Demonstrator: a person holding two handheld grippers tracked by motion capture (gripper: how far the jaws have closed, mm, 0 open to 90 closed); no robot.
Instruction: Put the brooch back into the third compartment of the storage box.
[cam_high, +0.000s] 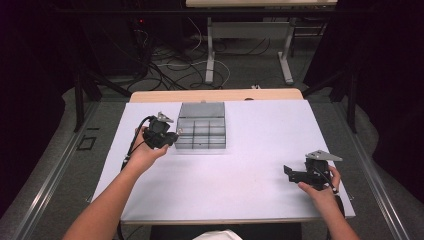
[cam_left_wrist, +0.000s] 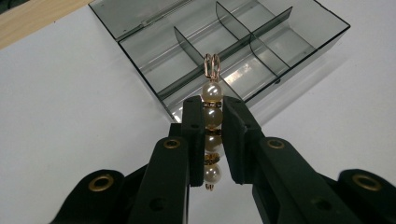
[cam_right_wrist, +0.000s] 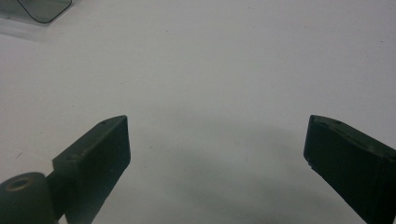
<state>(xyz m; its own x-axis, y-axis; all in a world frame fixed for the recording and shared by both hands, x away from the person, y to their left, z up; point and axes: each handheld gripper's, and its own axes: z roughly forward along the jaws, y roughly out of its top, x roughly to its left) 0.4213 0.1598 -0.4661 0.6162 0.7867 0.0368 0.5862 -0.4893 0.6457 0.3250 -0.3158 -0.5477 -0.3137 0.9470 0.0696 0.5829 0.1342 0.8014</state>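
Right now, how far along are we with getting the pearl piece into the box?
Done: the left claw is shut on the pearl pendant, lifted beside the open divided box. In hand: carrying it toward the compartments, which look empty. Left: lower it into one and let go. The right claw rests open over the white table.

On the table (cam_high: 240, 165) a divided box (cam_high: 201, 133) stood toward the far side, left of the middle, its open lid (cam_high: 202, 109) lying flat behind it. The left gripper (cam_high: 170, 139) sat just beside the box's left wall, near its front corner, and a string of pearls (cam_left_wrist: 212, 122) stood upright between its jaws, before the box's front wall and above the bare tabletop. The right gripper (cam_high: 289, 172) rested on the table near the front right corner, well apart from the box, with bare table between its jaws. Behind the table, cables (cam_high: 170, 65) lay on the floor around the legs of another table (cam_high: 247, 50).
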